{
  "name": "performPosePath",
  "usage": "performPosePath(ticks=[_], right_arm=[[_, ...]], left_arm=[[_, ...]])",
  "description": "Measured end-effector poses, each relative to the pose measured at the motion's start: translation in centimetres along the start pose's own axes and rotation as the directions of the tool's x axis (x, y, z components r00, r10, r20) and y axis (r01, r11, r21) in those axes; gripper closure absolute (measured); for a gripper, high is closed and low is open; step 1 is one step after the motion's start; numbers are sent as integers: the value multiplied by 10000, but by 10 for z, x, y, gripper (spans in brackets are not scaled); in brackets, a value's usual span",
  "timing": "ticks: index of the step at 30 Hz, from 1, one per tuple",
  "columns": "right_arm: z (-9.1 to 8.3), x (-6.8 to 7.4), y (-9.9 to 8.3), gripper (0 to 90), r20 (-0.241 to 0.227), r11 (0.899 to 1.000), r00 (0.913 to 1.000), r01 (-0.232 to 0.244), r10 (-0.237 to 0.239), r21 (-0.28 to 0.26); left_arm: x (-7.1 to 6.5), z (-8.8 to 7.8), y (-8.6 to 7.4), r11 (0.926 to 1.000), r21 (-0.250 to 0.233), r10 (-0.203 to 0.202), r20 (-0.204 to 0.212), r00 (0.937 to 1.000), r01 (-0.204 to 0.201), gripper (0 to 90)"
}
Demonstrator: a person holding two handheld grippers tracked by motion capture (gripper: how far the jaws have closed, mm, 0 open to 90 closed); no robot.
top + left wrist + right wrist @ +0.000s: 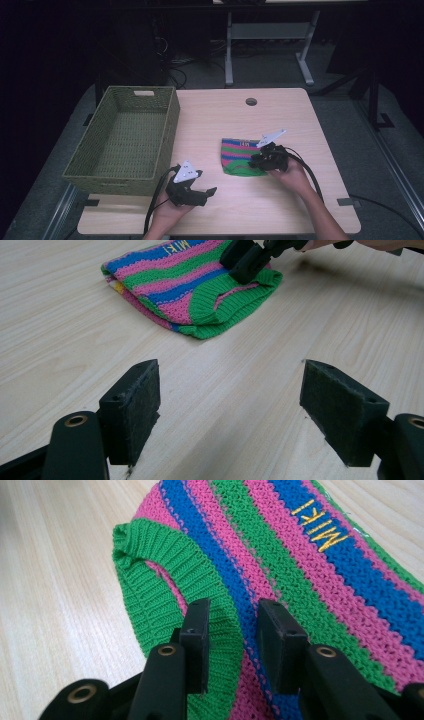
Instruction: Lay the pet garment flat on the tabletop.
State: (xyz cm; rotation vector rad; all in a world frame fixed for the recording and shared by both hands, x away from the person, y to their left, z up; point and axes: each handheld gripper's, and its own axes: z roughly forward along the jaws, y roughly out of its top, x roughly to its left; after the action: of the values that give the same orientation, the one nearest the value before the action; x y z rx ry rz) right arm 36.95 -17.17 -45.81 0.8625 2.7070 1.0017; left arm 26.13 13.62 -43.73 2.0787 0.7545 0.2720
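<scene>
My right gripper (232, 645) over the striped knit (280, 565)

Its jaws stand slightly parted, with a fold of green ribbed cuff between them on the table (210, 120); yellow letters read "MIKI". My left gripper (230, 412) is spread wide, holding nothing.

Only readable text: yellow stitched letters on a blue stripe of the striped knit garment (300, 555). In right gripper view they read approx. "MIKI", seen at an angle. In left gripper view (190, 275) part of same lettering shows at top edge, cut off. In high view too small to read.
</scene>
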Motion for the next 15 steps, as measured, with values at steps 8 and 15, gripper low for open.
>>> performPosePath(ticks=[8, 15], right_arm=[[-2, 6, -4, 649, 38, 9995, 9995, 324, -324, -49], [-5, 12, -10, 648, -52, 9984, 9985, 547, -548, -166]], left_arm=[[0, 0, 0, 9999, -25, -103, 126, 9999, 104, 238], [-1, 1, 0, 10000, 11, -77, 184, 9998, 77, 237]])
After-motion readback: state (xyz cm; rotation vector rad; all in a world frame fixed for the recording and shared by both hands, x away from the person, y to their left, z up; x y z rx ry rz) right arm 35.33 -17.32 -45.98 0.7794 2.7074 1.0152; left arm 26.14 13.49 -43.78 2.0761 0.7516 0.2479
